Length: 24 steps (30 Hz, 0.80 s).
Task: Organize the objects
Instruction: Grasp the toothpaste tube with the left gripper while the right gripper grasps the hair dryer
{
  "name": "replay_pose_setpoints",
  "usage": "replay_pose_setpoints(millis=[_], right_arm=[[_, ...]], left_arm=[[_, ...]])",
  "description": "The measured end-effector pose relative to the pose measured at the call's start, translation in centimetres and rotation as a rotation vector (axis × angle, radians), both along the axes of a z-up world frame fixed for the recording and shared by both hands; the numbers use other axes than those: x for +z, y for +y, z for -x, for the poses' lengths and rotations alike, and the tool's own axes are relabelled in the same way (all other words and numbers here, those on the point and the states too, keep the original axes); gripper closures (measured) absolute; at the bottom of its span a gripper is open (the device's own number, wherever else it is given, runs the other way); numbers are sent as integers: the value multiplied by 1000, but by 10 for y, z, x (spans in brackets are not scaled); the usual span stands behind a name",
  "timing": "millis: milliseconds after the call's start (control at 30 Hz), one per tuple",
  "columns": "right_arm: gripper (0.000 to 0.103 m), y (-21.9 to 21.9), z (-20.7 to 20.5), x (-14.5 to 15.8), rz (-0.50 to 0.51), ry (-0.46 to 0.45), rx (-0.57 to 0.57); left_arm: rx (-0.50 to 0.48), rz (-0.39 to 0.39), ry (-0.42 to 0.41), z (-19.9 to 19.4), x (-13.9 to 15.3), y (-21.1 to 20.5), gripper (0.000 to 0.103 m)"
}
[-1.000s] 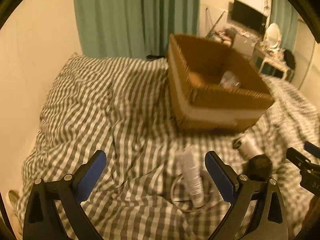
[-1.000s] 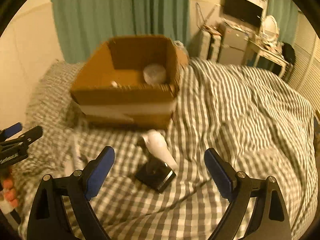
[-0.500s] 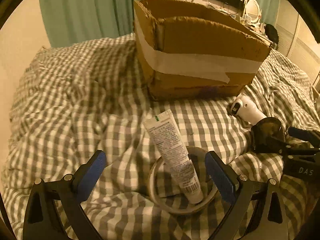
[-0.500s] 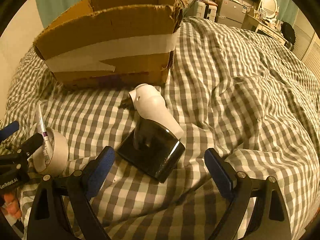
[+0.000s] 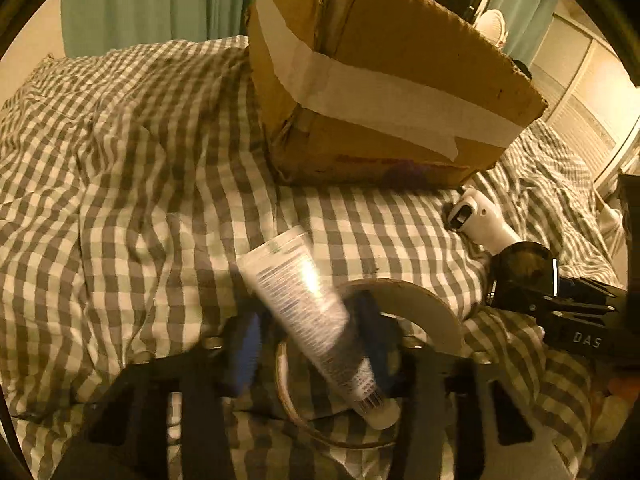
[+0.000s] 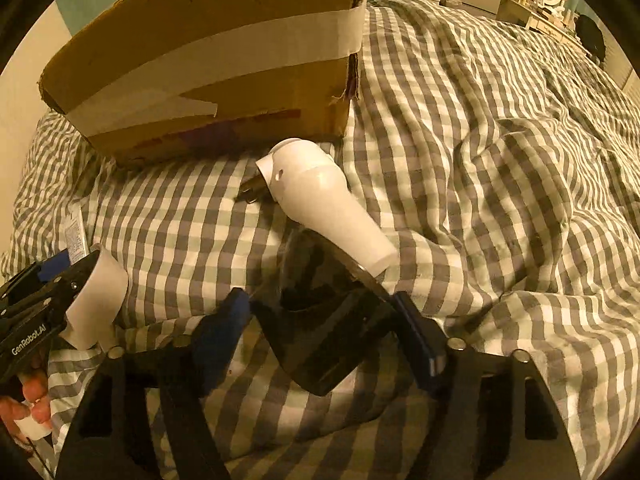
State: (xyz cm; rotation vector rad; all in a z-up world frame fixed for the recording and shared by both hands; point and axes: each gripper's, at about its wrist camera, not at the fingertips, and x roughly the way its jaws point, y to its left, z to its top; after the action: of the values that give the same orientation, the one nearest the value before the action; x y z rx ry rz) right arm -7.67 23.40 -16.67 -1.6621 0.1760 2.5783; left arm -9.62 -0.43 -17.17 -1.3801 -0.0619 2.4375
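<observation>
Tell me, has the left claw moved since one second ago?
Yes. The left claw has come forward and down toward the cardboard box, and its fingers have narrowed around the white tube.

Bedroom, checked duvet [image 6: 480, 128], green curtains [image 5: 160, 0]

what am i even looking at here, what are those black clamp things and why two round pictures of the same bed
No robot: a person holds a two-finger gripper in each hand, each with a fisheye camera looking along its fingers, hence two round views. The left view shows the left gripper closing around a white tube lying across a tape roll. The right view shows the right gripper closing around a black block attached to a white hair-dryer-shaped device. Whether either grips yet is unclear. Everything lies on a checked duvet, before a taped cardboard box.
</observation>
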Motion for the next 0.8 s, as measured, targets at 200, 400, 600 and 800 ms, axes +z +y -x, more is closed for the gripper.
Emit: replay_pose_setpoints(millis=[200, 400, 600, 800], right_arm=[[35, -3, -9, 9, -25, 33, -1], [36, -7, -15, 18, -55, 70, 6], [37, -10, -25, 32, -66, 120, 12], [38, -14, -36, 46, -19, 171, 46]], left_arm=[[-24, -15, 18, -9, 10, -2, 71], [-31, 12, 75, -24, 30, -3, 77], [-19, 16, 97, -36, 47, -6, 78], [28, 18, 92, -41, 56, -12, 80]])
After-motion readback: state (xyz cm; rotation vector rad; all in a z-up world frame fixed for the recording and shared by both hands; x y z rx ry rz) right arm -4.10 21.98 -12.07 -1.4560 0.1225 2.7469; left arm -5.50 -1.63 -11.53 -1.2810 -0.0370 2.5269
